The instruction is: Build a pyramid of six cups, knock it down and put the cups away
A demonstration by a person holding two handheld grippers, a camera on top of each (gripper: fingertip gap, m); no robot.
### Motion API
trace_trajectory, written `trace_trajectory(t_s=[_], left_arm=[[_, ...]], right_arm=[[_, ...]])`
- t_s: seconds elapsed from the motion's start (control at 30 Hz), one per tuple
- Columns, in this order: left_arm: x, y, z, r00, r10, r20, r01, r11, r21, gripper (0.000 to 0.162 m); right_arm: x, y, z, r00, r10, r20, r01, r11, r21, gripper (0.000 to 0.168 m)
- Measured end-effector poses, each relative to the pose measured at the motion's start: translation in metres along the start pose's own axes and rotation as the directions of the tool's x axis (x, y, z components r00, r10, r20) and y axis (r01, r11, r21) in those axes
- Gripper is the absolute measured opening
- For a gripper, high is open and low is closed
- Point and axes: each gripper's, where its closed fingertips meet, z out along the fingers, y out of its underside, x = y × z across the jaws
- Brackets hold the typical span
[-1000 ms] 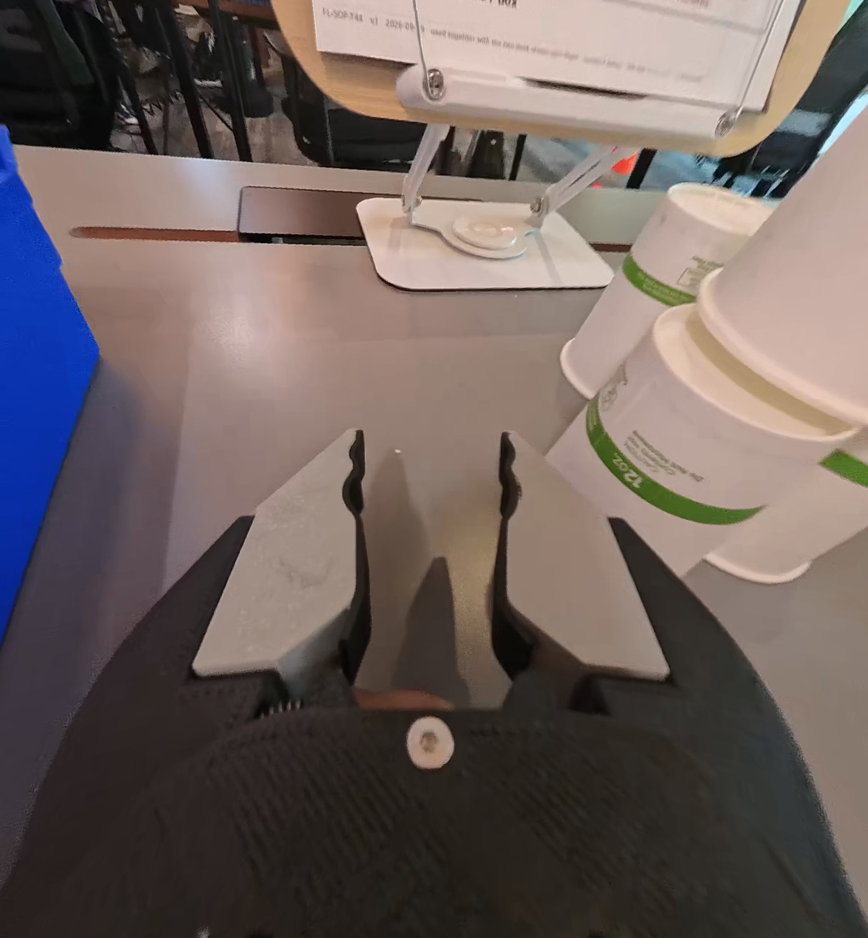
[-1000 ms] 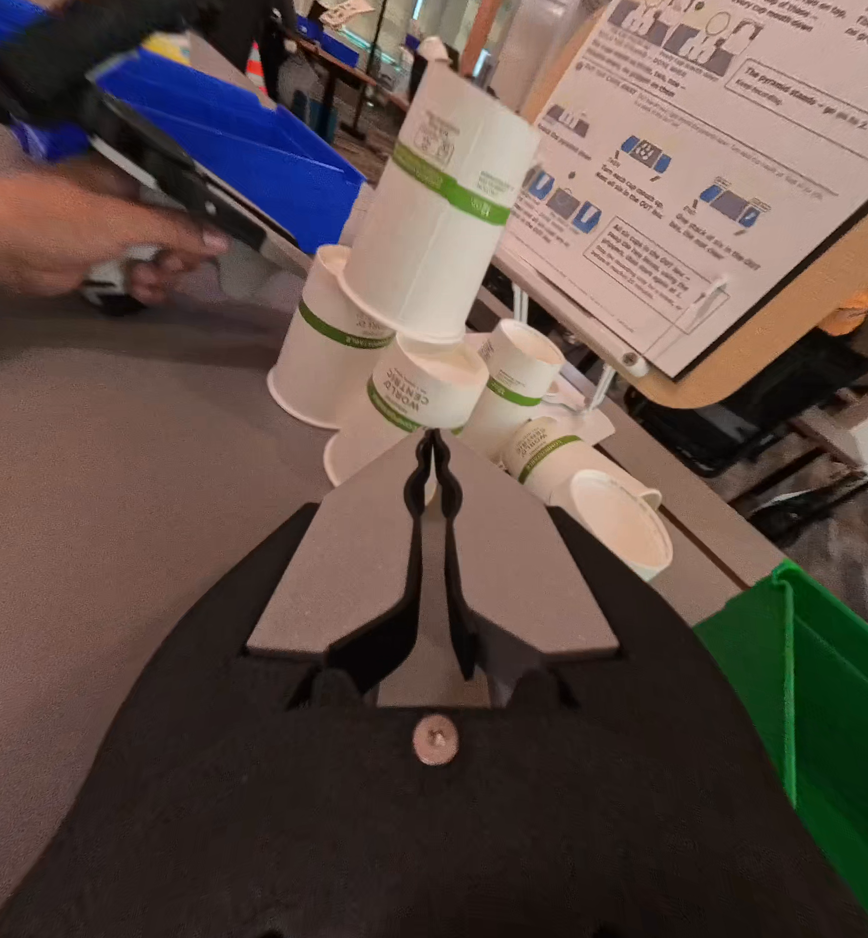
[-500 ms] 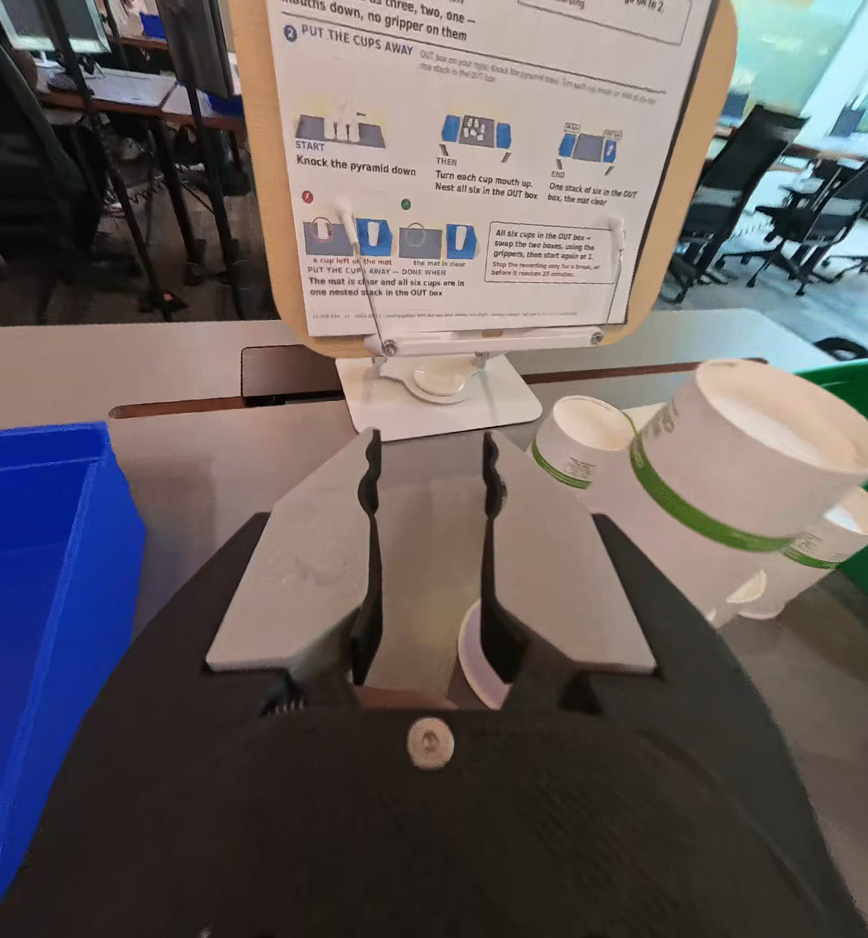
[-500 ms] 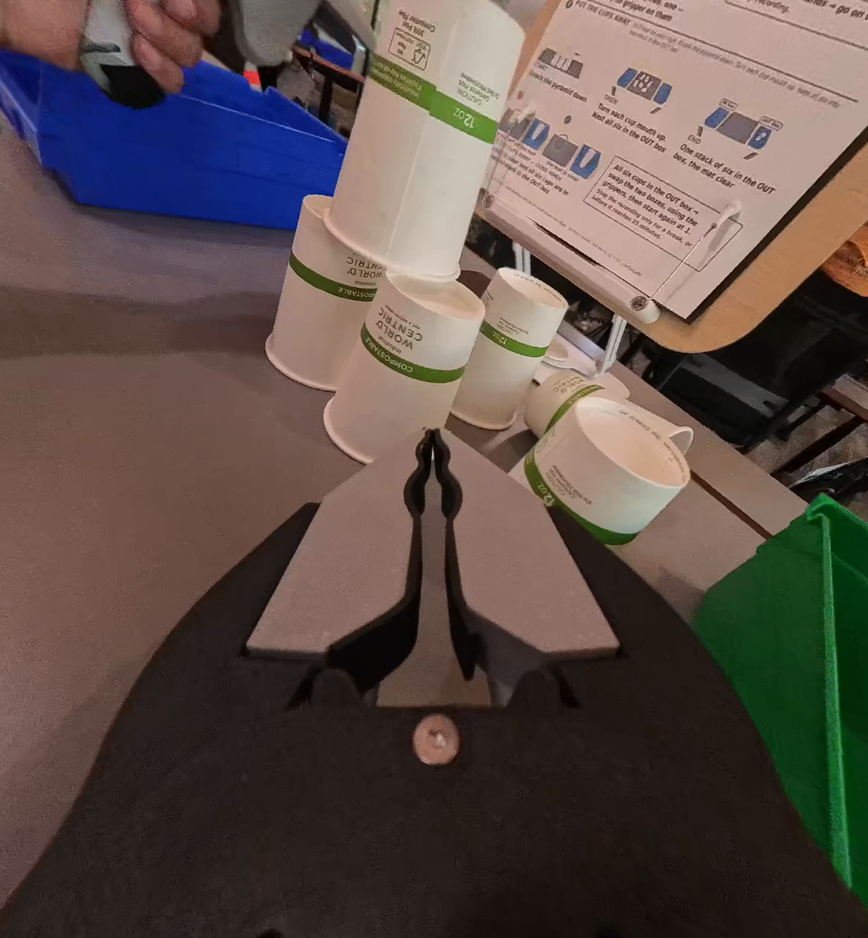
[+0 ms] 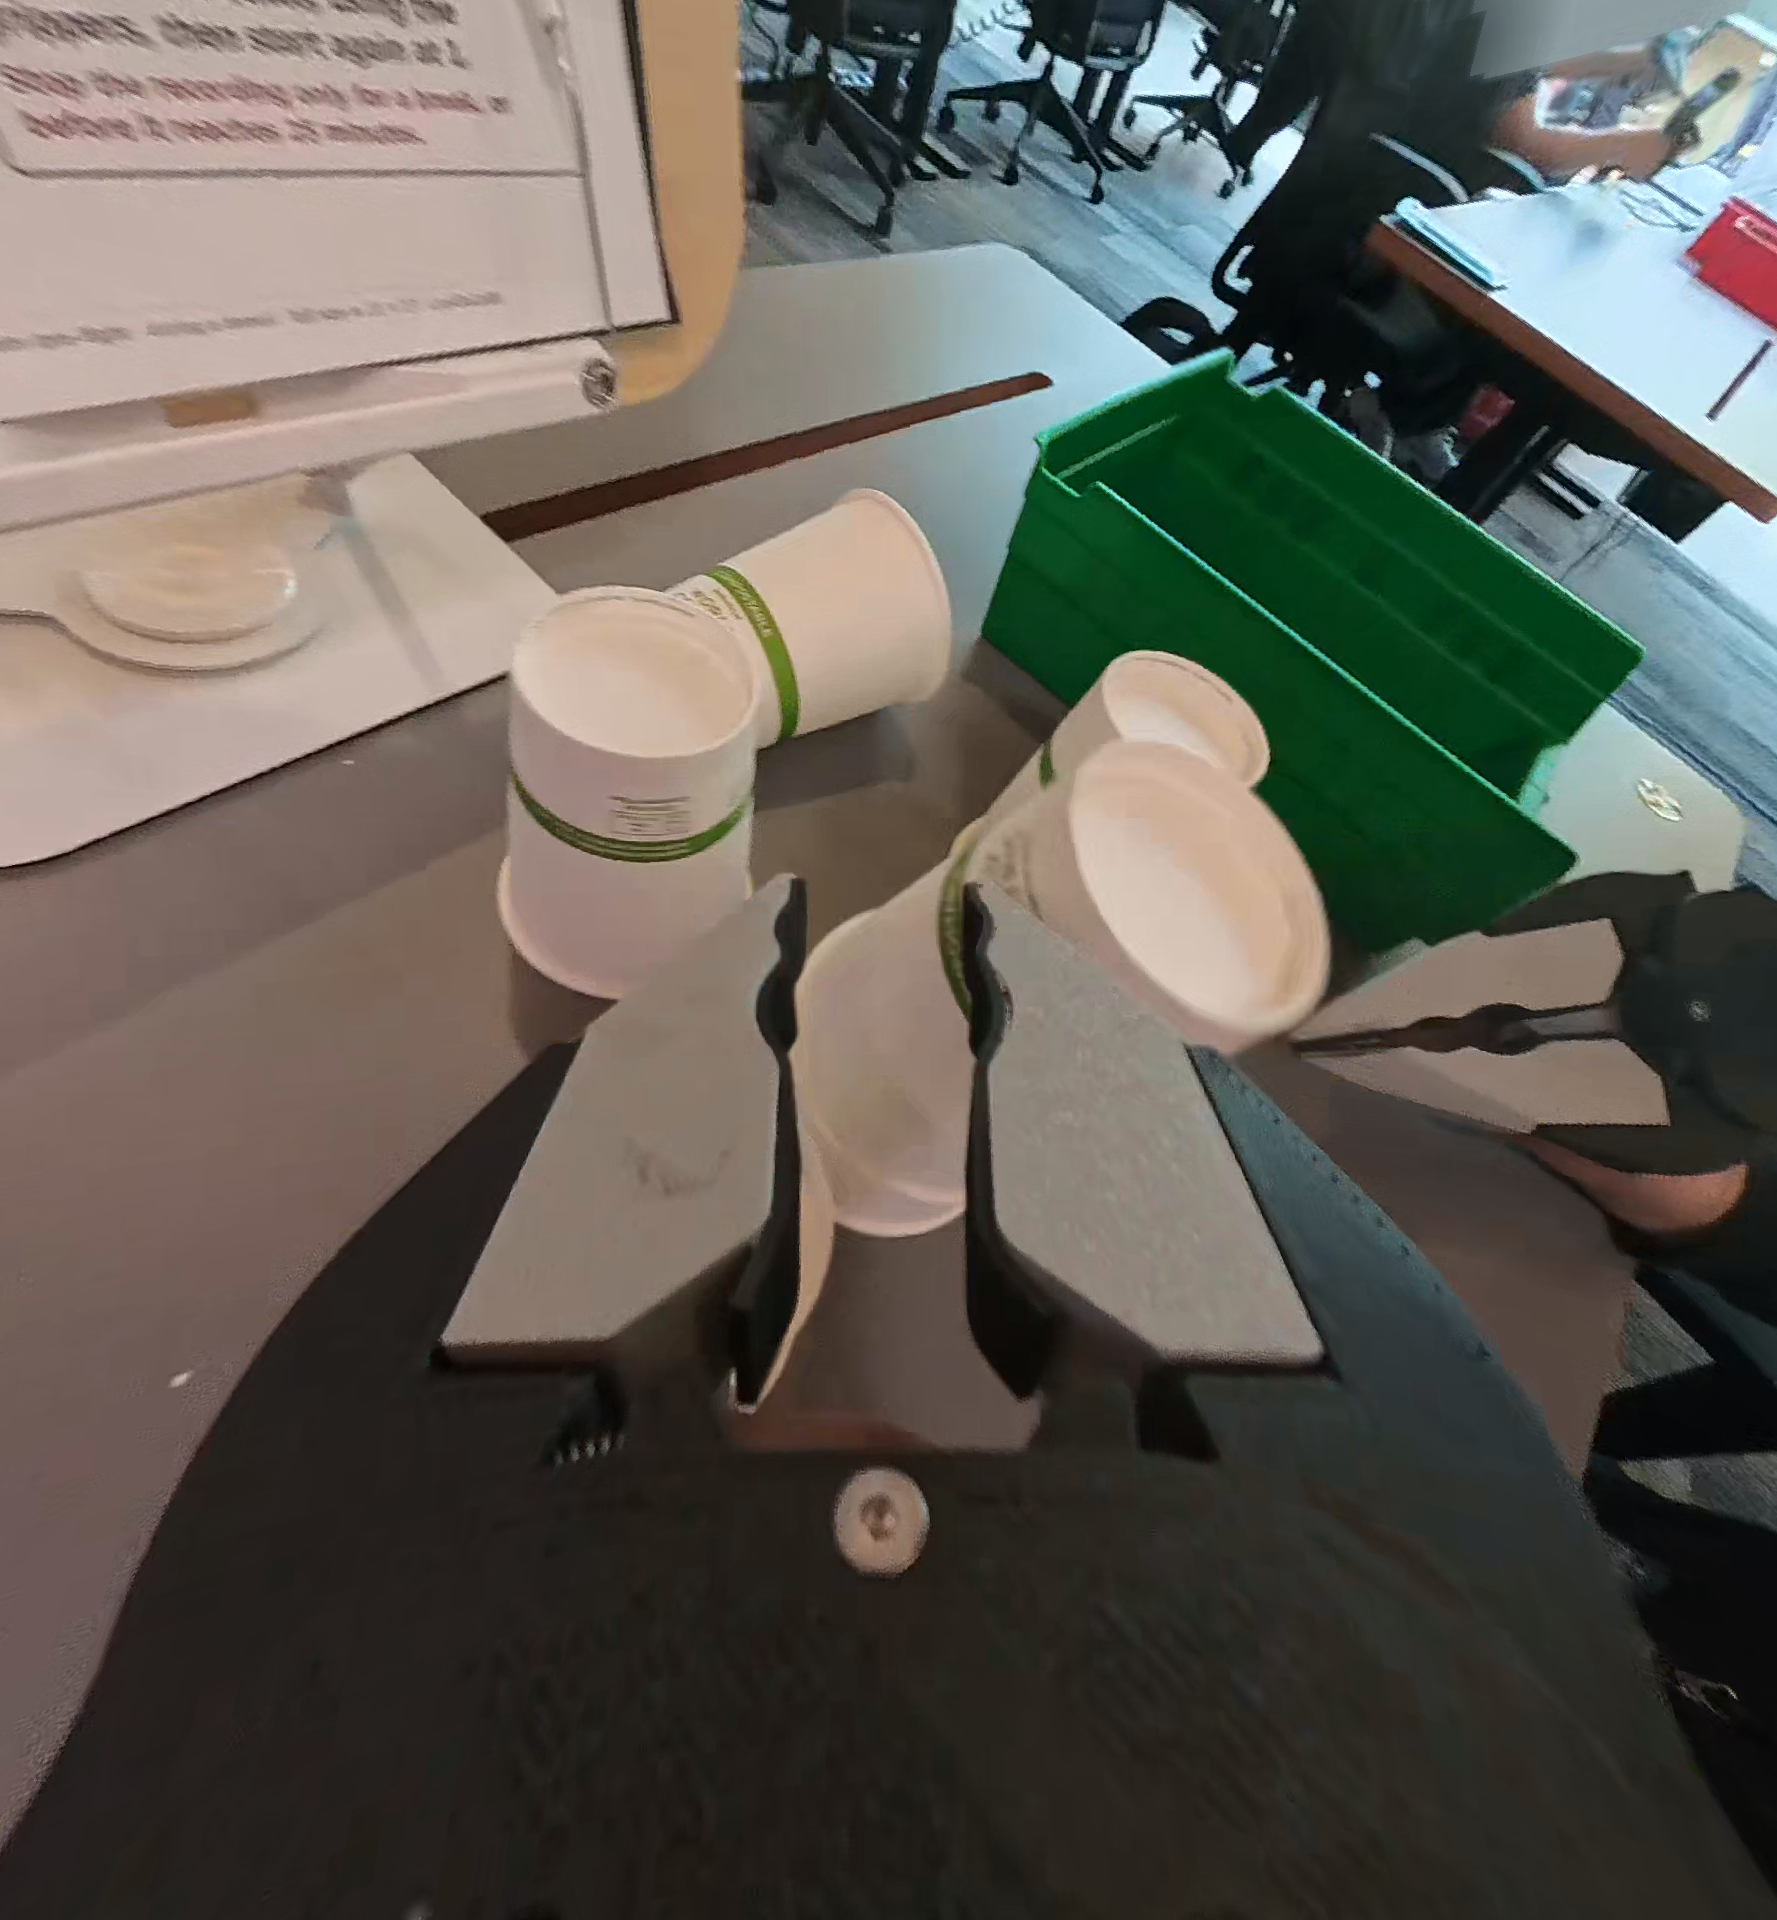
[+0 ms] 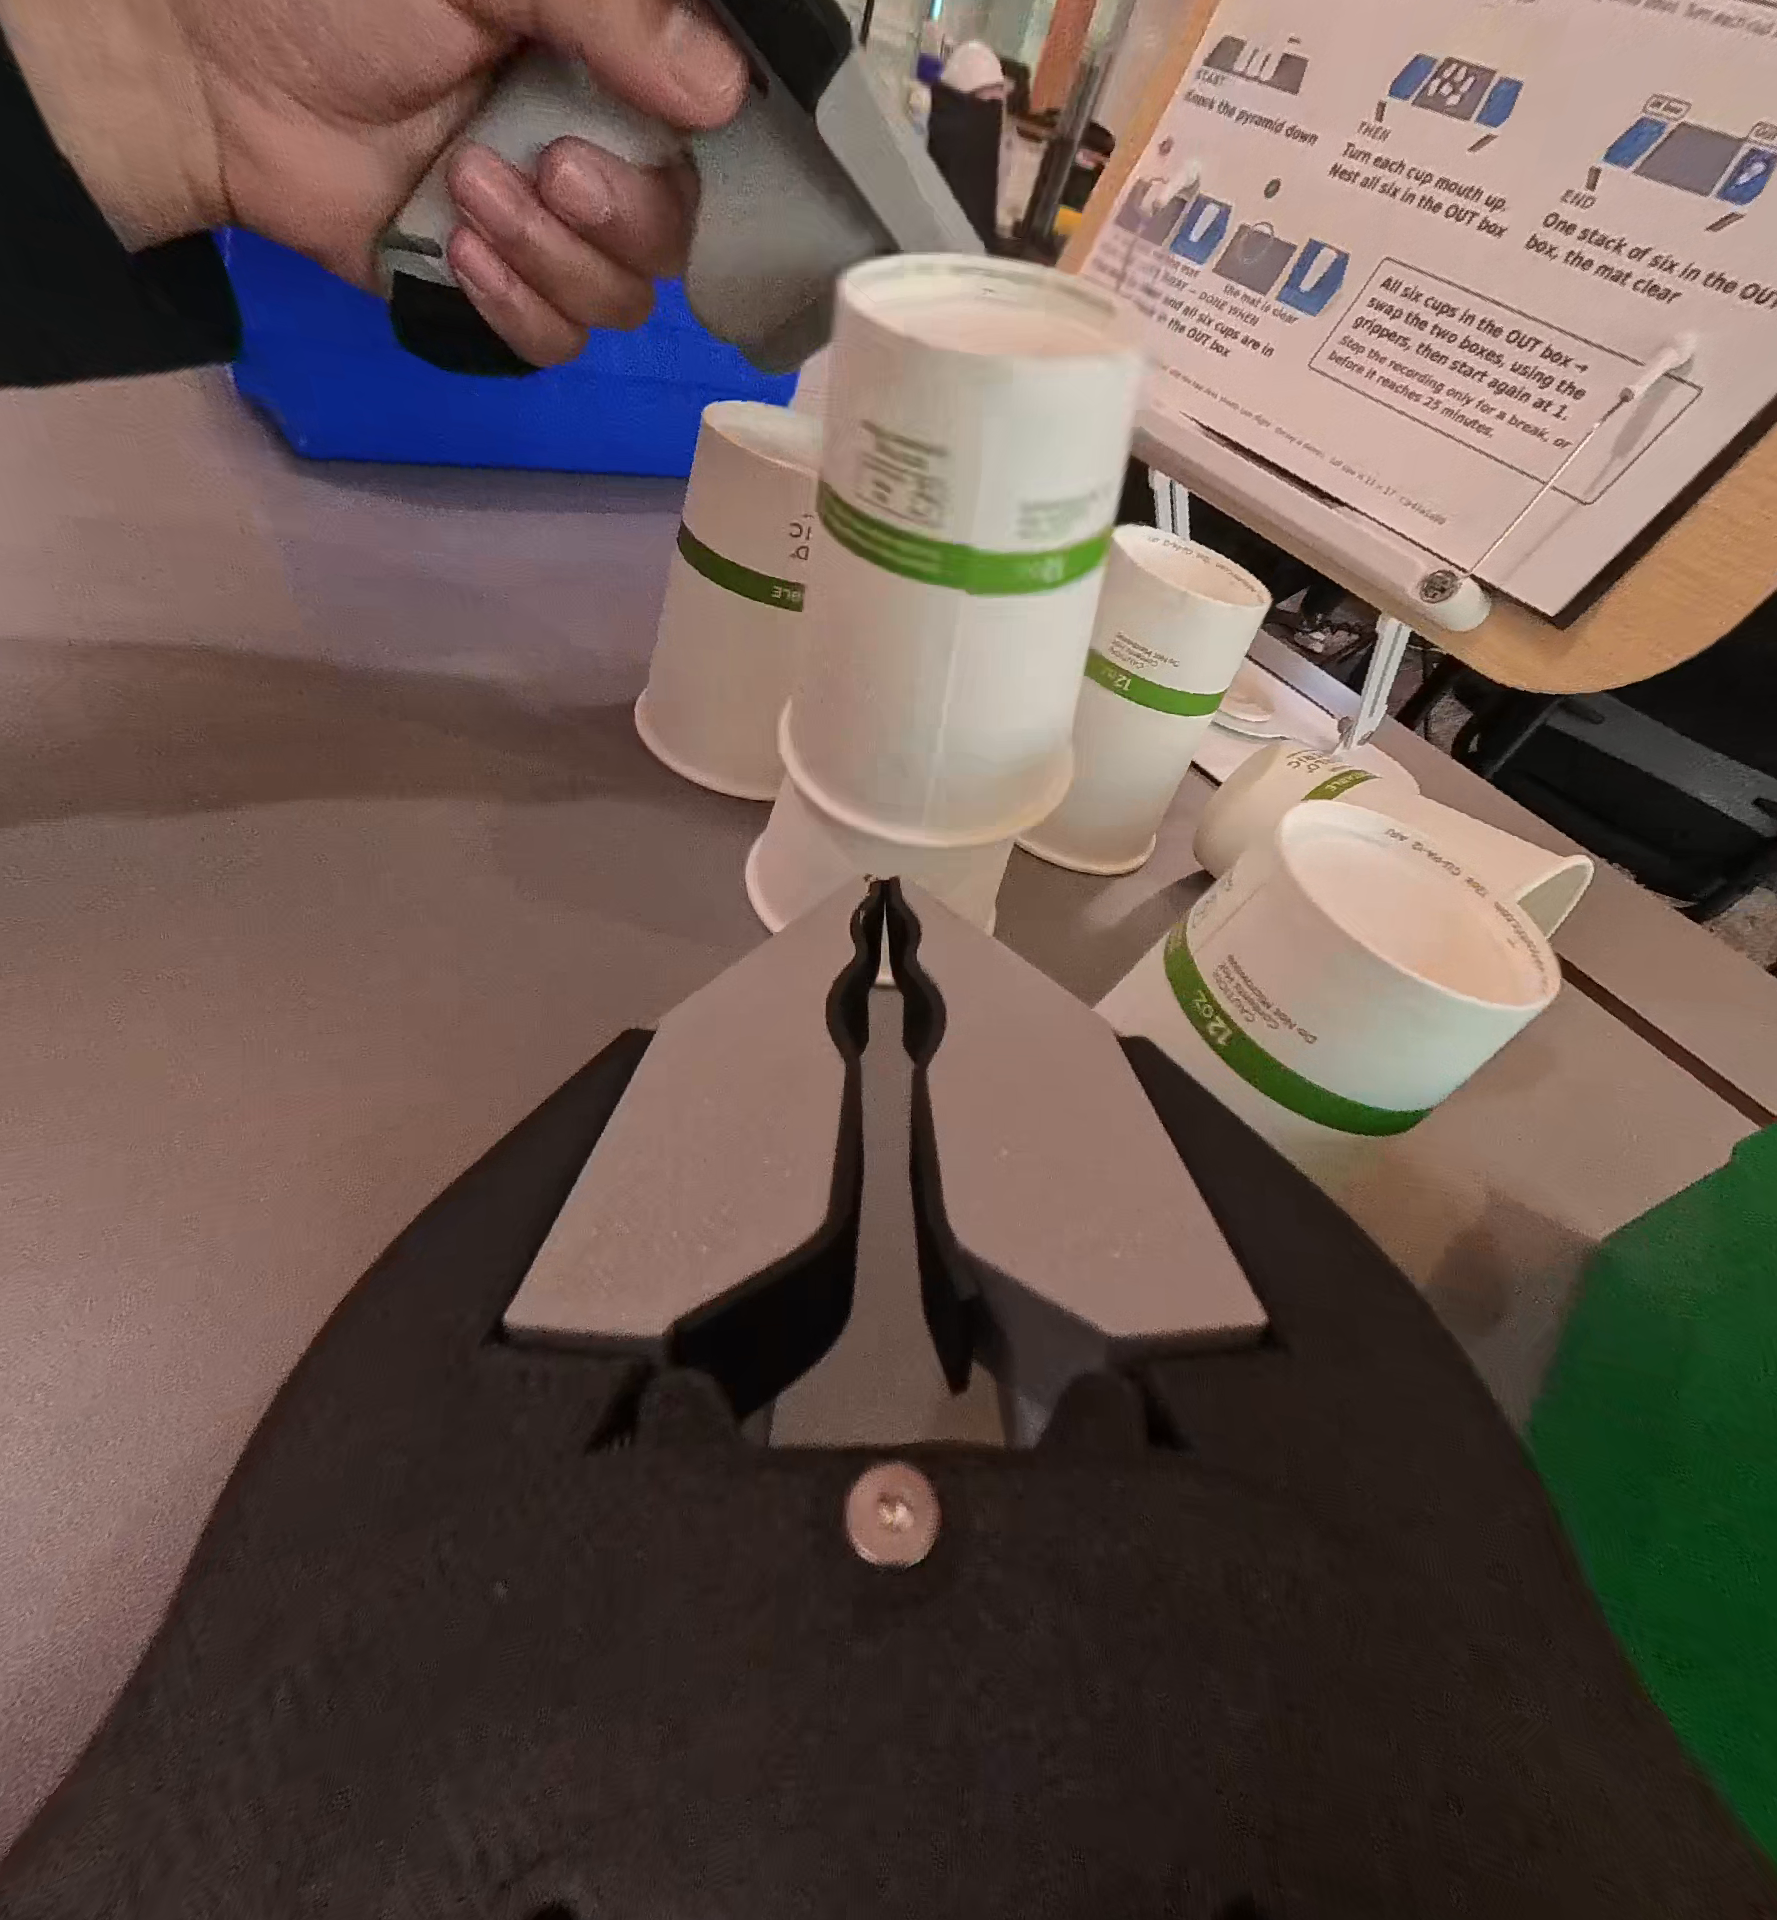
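Left gripper: fingers spread, with a tilted paper cup seen between the tips; that cup's wall runs down into the gap beside the left finger, but whether a finger presses it I cannot tell.
Right gripper: fingers pressed together at the tips, holding nothing, low over the grey table; its tips sit just before the rim of the tilted cup.
Cups: white with a green band. In the right wrist view the tilted cup leans on an upside-down cup, two more stand upside-down behind it, and two lie on their sides at right.
Edges: green bin close behind the cups on the right; blue bin well off at the far left; the instruction board's white base near the rear cups.
Open room: bare table to the left of the cups, wide in the right wrist view.
Left wrist view only: the upside-down cup seen from above, a cup on its side behind it, and the right gripper coming in from the right edge.
Right wrist view only: the person's hand on the left gripper's handle above the cups, and the blue bin.
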Motion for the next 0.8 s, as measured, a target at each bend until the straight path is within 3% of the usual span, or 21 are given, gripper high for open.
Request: trace_trajectory(t_s=[0.23,0.43,0.63,0.8], left_arm=[[0.015,0.017,0.015,0.995,0.081,0.053,-0.080,0.997,-0.019,0.028],[0.034,0.039,0.024,0.990,0.135,0.039,-0.134,0.990,-0.031,0.029],[0.022,0.034,0.017,0.988,0.076,0.134,-0.083,0.995,0.053,0.030],[0.016,0.034,0.012,0.987,0.033,0.158,-0.049,0.994,0.099,0.033]], right_arm=[[-0.032,0.009,0.010,0.990,-0.028,0.138,0.035,0.998,-0.043,0.000],[-0.025,0.021,0.016,0.994,-0.044,0.095,0.054,0.993,-0.103,0.000],[0.020,0.019,0.028,0.991,0.080,-0.103,-0.091,0.991,-0.100,0.000],[0.024,0.006,0.047,0.976,0.201,-0.083,-0.206,0.978,-0.046,0.006]])
